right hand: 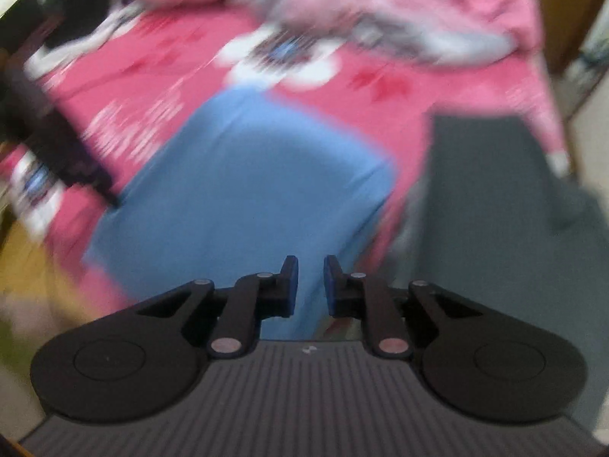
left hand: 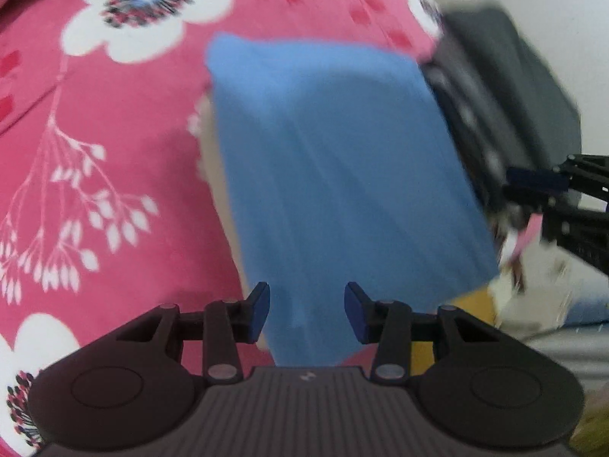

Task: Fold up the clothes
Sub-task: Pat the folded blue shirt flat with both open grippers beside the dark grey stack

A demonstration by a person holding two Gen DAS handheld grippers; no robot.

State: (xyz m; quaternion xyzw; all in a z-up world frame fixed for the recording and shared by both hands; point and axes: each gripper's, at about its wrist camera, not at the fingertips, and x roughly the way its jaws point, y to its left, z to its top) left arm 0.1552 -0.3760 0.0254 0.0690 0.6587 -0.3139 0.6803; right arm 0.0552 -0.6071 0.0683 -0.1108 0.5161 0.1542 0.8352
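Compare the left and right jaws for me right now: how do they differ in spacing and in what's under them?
The left gripper has its jaws set wide apart; the right gripper has its jaws much closer, with only a narrow gap. The left sits squarely over the blue cloth; the right sits over that cloth's edge, next to the pink floral bedsheet. Whether the right jaws pinch fabric is too blurred to tell. Both point down at the cloth.

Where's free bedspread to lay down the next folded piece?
Free: the pink floral bedspread left of the blue cloth, a wide bare stretch. Crowded: far end, a heap of pink clothes; a dark grey garment borders the blue cloth's right edge.
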